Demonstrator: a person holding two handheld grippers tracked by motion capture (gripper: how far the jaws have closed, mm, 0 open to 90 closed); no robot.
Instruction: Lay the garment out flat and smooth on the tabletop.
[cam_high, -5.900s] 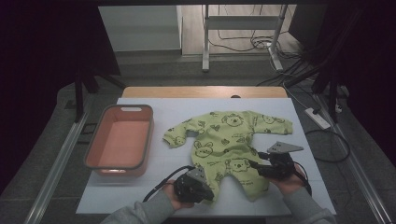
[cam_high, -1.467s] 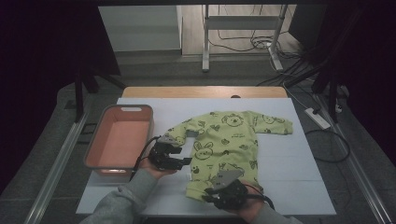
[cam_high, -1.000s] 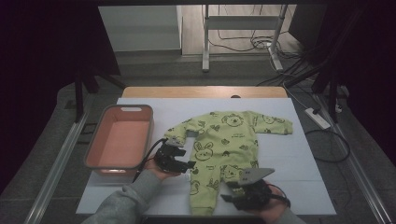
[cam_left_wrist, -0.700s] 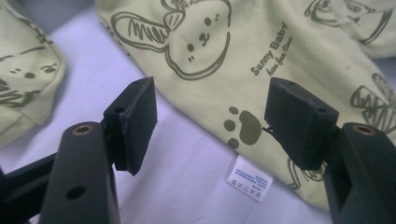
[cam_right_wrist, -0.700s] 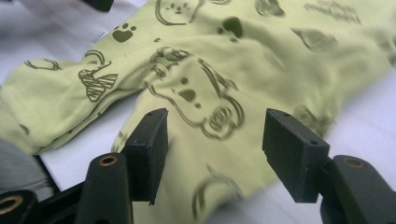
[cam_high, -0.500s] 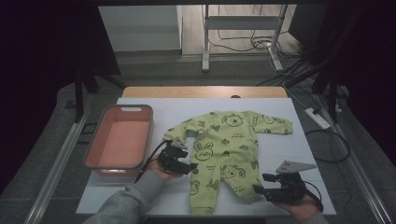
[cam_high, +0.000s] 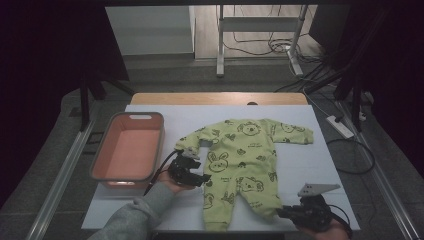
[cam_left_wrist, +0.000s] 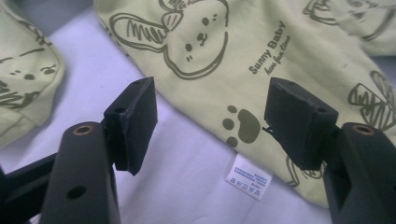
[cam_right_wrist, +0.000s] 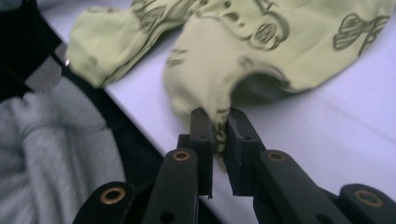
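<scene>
Right-shifted right gripper (cam_high: 281, 212), pinched romper leg (cam_right_wrist: 212, 100)

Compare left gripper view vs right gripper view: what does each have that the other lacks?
Left gripper view: the left hand-held gripper, jaws apart over the white care label, a bunny print and "Sunny Baby" lettering.
Right gripper view: the right hand-held gripper, just closed, pinching a leg cuff, plus a grey sleeve.
Both: the green baby romper on the white table.
</scene>
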